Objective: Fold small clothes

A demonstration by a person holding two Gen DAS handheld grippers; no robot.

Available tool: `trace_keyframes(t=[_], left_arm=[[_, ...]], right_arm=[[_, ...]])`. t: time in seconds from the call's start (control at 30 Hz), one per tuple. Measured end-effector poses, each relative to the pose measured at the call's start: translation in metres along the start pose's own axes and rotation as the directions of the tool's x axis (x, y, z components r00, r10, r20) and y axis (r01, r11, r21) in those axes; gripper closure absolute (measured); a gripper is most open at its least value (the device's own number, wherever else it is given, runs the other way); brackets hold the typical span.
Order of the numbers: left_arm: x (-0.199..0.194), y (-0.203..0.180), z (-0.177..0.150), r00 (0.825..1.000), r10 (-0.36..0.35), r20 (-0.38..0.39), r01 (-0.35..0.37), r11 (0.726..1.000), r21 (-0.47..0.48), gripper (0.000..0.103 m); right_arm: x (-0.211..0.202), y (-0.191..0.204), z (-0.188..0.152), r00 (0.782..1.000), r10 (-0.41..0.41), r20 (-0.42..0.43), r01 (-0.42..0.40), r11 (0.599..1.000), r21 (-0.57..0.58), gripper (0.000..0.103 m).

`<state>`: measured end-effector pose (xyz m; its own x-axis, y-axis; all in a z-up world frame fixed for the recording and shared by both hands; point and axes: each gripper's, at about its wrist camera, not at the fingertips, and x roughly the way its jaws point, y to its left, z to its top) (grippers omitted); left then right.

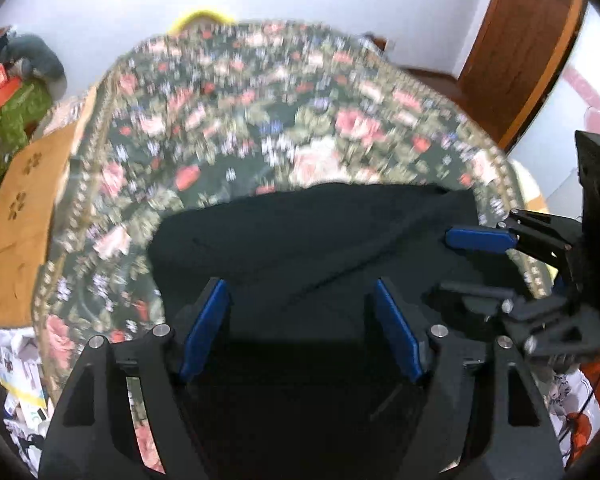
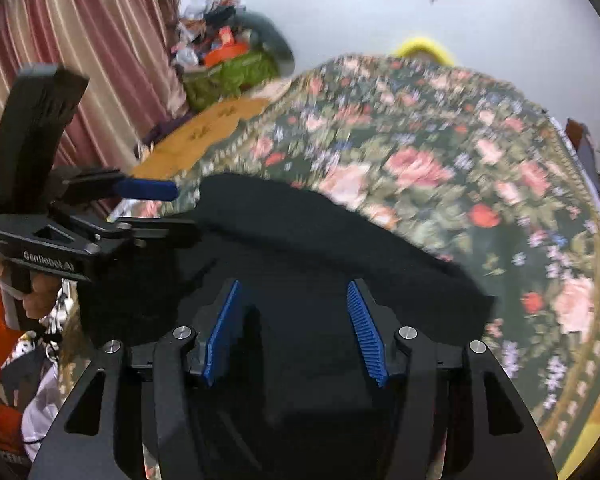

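Observation:
A black garment [image 1: 312, 240] lies flat on the floral cloth [image 1: 220, 92] near the front edge; it also shows in the right wrist view [image 2: 300, 240]. My left gripper [image 1: 300, 300] hovers over the garment with its blue pads wide apart and nothing between them. My right gripper [image 2: 294, 300] is likewise open over the garment. The right gripper appears at the right of the left wrist view [image 1: 480, 264], and the left gripper appears at the left of the right wrist view [image 2: 156, 204]; both are open there.
The floral cloth [image 2: 440, 152] covers a round table. An orange mat [image 1: 24, 216] lies at its left edge. A cluttered pile with a green bag [image 2: 228, 72] stands by the wall. Pink curtains [image 2: 80, 40] hang at left. A wooden door [image 1: 528, 48] is at right.

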<state>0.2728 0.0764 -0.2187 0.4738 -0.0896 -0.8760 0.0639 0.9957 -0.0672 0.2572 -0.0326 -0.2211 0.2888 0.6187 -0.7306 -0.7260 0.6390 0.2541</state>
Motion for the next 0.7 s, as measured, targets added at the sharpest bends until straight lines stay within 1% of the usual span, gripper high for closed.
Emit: trace_keyframes(t=[0.03,0.07,0.1,0.13,0.17,0.23,0.27,0.33,0.4,0.43,0.47,0.53,0.6,0.7], left_arm=[[0.006,0.001,0.0,1.0,0.008,-0.016,-0.008,1.0,-0.001,0.029],[0.015,0.006,0.0,0.999,0.03,-0.028,-0.03,1.0,-0.009,0.028],[0.017,0.011,-0.001,0.999,0.026,-0.023,-0.027,0.999,-0.021,0.019],[0.019,0.018,-0.003,1.0,0.01,-0.019,-0.011,0.999,-0.046,0.017],[0.019,0.027,-0.004,1.0,-0.007,-0.019,0.005,0.997,-0.078,0.017],[0.018,0.041,-0.008,1.0,-0.026,-0.016,0.023,0.992,-0.127,0.017],[0.016,0.047,-0.01,1.0,-0.018,-0.012,0.016,0.99,-0.143,0.017],[0.01,0.054,-0.015,1.0,0.001,-0.006,-0.002,0.988,-0.158,0.017],[0.003,0.058,-0.022,0.998,0.068,-0.004,-0.068,0.986,-0.15,0.017],[-0.001,0.059,-0.025,0.994,0.105,-0.004,-0.104,0.984,-0.144,0.017],[-0.004,0.06,-0.029,0.99,0.144,-0.005,-0.143,0.98,-0.138,0.017],[-0.014,0.062,-0.04,0.983,0.185,-0.005,-0.184,0.974,-0.132,0.017],[-0.024,0.063,-0.048,0.982,0.191,0.009,-0.188,0.974,-0.127,0.017],[-0.044,0.054,-0.056,0.982,0.181,0.05,-0.175,0.978,-0.112,0.017]], right_arm=[[0.006,-0.002,-0.001,1.0,0.006,-0.021,-0.006,1.0,0.007,0.052],[0.01,-0.005,-0.002,1.0,0.012,-0.024,-0.011,1.0,0.015,0.052],[0.011,-0.008,-0.003,1.0,0.015,-0.016,-0.015,1.0,0.022,0.052],[0.01,-0.012,-0.004,1.0,0.013,-0.006,-0.013,0.999,0.029,0.052],[0.009,-0.015,-0.005,1.0,0.007,-0.002,-0.007,0.999,0.032,0.052],[0.005,-0.019,-0.009,0.999,-0.032,0.002,0.032,0.999,0.029,0.052],[0.003,-0.021,-0.011,0.997,-0.077,0.0,0.077,0.997,0.021,0.052],[-0.003,-0.023,-0.018,0.992,-0.128,0.0,0.128,0.992,0.003,0.052],[-0.007,-0.027,-0.023,0.987,-0.161,-0.011,0.161,0.987,0.024,0.046],[-0.011,-0.031,-0.027,0.985,-0.174,-0.016,0.175,0.984,0.04,0.045],[-0.015,-0.033,-0.029,0.984,-0.177,-0.019,0.177,0.983,0.052,0.045],[-0.025,-0.035,-0.035,0.985,-0.174,-0.023,0.175,0.981,0.08,0.045],[-0.033,-0.03,-0.037,0.986,-0.168,-0.01,0.168,0.982,0.082,0.045],[-0.048,-0.014,-0.034,0.989,-0.142,0.038,0.139,0.988,0.066,0.045]])
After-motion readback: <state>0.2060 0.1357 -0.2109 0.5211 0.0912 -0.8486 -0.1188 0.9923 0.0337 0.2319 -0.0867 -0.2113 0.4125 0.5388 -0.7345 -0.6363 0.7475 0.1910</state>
